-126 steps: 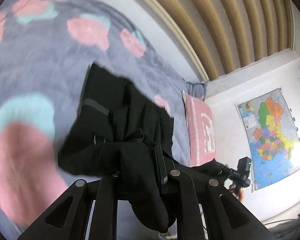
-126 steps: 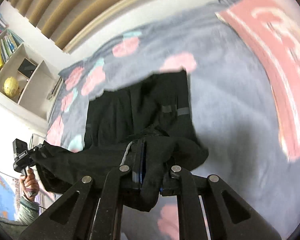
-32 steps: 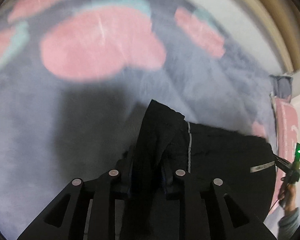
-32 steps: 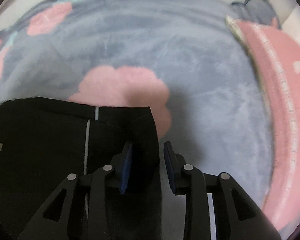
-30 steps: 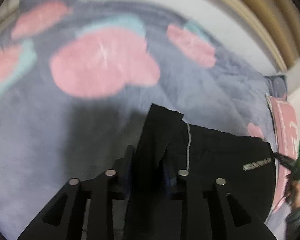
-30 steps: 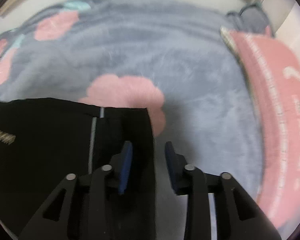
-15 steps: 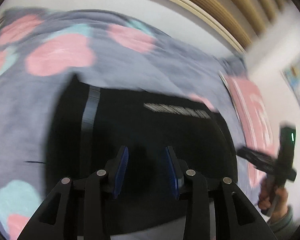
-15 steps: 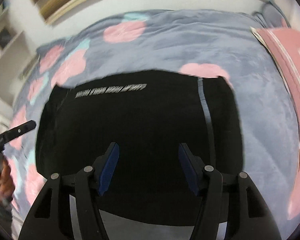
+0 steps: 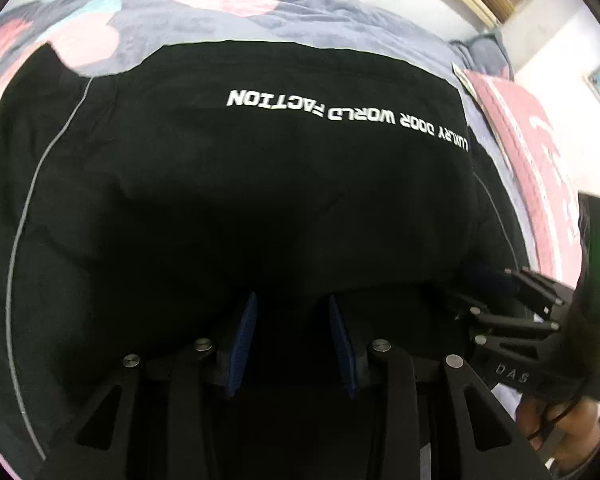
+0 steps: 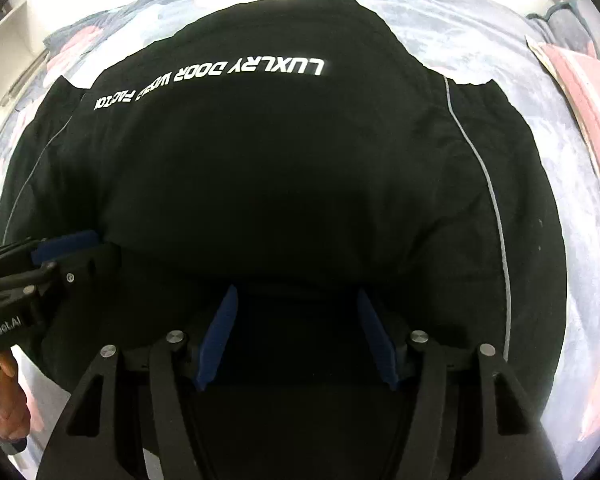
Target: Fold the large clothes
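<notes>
Spread flat across a grey blanket (image 9: 340, 12) with pink blotches, the black garment (image 9: 260, 184) shows white lettering and thin pale seam lines. Both the left gripper (image 9: 293, 340) and right gripper (image 10: 296, 336) hover over its near edge, jaws parted, gripping nothing.

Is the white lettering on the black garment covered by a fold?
No, the white lettering lies fully exposed on top of the black garment.
</notes>
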The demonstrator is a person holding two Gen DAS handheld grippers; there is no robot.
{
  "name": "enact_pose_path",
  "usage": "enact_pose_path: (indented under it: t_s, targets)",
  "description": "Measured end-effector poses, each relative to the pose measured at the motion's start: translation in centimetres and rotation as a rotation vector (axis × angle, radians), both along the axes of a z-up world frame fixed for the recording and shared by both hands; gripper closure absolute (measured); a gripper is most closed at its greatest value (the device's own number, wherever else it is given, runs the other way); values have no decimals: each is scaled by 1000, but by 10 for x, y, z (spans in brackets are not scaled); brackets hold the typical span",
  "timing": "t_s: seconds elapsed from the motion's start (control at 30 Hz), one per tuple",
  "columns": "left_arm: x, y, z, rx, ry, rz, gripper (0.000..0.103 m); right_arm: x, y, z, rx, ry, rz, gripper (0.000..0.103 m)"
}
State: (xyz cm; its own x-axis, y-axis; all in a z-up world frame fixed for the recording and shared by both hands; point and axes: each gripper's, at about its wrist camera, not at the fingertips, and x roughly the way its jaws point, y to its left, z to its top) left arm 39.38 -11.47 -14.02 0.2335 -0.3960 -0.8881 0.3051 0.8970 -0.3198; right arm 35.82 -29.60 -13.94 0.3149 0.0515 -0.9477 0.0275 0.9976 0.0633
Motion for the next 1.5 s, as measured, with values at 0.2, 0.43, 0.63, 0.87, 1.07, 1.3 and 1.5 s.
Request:
enact_pose_path:
  t_s: [0.2, 0.43, 0.63, 0.87, 1.07, 1.3, 1.5]
  targets:
    - [31, 8, 59, -89, -69, 27, 65, 22, -13, 60, 33, -129, 20, 38]
    - [98, -1, 2, -58, 79, 102, 65, 89, -16, 6, 55, -22, -10, 42]
    - [96, -10, -8, -8, 47, 78, 65, 84, -11, -13, 10, -35, -5, 41]
    - [49, 32, 50, -107, 16, 57, 65, 28, -23, 54, 95, -115, 25, 41]
    - [-24, 48, 55, -118, 27, 13, 64, -32, -5, 42, 66, -36, 71, 41]
    - [-30, 46, -21, -130, 101, 85, 65, -47, 1, -15, 5, 28, 29, 41]
    - [-31, 71, -6, -255, 185, 117, 65, -56, -17, -1, 57, 31, 11, 41]
